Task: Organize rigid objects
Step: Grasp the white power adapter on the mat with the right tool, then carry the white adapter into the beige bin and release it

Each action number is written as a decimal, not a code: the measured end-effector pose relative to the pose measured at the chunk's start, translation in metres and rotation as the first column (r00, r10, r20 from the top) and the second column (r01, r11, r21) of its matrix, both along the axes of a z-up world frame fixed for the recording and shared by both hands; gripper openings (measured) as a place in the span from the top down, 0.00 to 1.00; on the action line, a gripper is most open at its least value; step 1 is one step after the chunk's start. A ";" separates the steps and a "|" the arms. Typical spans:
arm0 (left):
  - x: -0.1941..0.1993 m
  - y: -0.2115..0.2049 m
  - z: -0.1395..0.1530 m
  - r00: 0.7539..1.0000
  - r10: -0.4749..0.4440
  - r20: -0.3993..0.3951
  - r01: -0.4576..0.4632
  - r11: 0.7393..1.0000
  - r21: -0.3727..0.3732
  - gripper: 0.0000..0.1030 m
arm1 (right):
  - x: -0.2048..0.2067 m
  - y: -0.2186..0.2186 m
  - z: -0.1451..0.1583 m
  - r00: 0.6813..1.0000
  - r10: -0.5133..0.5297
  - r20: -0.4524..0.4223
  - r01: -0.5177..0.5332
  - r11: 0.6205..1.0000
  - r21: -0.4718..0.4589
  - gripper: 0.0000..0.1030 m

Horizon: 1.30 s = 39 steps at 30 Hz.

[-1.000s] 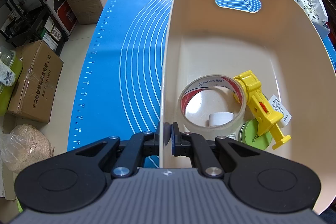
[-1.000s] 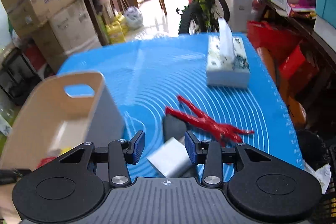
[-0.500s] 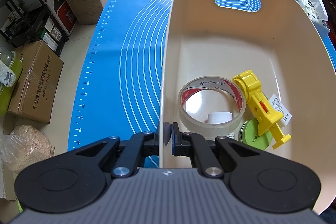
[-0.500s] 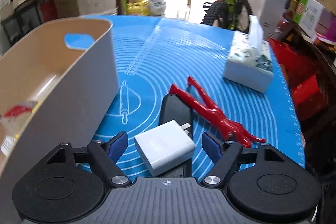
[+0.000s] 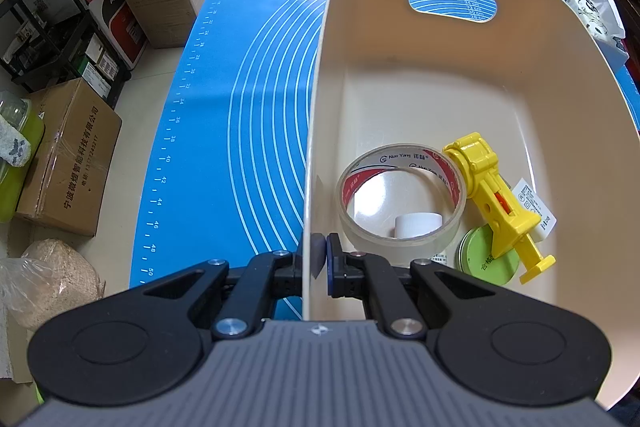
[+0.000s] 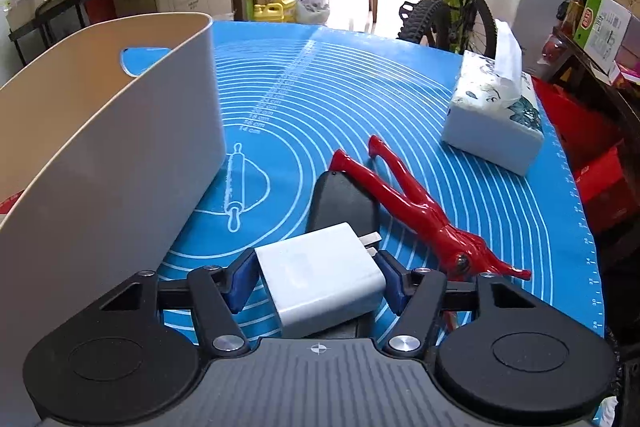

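i keep the left tongs [image 5: 320,259] pinched on the near wall of the cream bin [image 5: 592,131], one pad outside and one inside the rim, i think so that the bin does not slide on the blue mat [image 5: 248,99] while my other hand brings things to it. the bin stands toward the left side of the tabletop, and in its near end already lie a roll of clear tape [image 5: 402,201], a yellow plastic tool [image 5: 496,203] and a green round tin [image 5: 486,261] that is partly under the yellow tool. the right tongs [image 6: 316,279] are closed on the white charger [image 6: 320,277], the blue pads pressing its two side faces. the charger is a glossy white block with rounded edges, its two metal pins pointing away from me and to the right, and it sits slightly turned between the pads. i cannot tell if it is lifted off the mat. behind it on the mat lie a black flat object [image 6: 344,203] and red pliers [image 6: 416,211], with a tissue box [image 6: 492,119] near the right edge of the tabletop. the bin wall is just left of the charger, so i judge the way over the rim is short.
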State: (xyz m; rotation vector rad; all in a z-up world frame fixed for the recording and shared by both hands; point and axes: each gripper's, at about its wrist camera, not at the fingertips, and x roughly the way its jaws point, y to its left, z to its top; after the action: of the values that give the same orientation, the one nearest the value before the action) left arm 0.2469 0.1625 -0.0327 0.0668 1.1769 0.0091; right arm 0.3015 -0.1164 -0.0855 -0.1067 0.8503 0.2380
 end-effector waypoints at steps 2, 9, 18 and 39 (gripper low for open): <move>0.000 0.000 0.000 1.000 0.000 0.000 0.000 1.000 0.001 0.92 | -0.004 0.000 0.000 1.000 -0.008 0.009 0.008 1.000 -0.006 0.36; 0.000 0.000 0.000 1.000 0.000 0.000 0.000 1.000 0.001 0.92 | -0.013 -0.005 0.016 0.997 -0.058 0.060 0.057 0.998 0.010 0.36; -0.001 0.002 0.000 1.000 0.001 0.000 -0.001 1.000 -0.002 0.92 | -0.020 0.006 0.062 0.986 -0.056 0.154 0.046 0.997 0.065 0.36; 0.000 0.002 -0.001 1.000 0.001 0.000 -0.001 1.000 -0.009 0.92 | -0.034 0.113 0.105 0.968 0.170 0.186 -0.193 0.975 0.113 0.36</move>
State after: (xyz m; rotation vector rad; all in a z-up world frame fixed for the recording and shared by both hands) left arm 0.2465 0.1645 -0.0334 0.0586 1.1769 0.0043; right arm 0.2675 -0.0035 0.0190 -0.0823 0.6474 0.4498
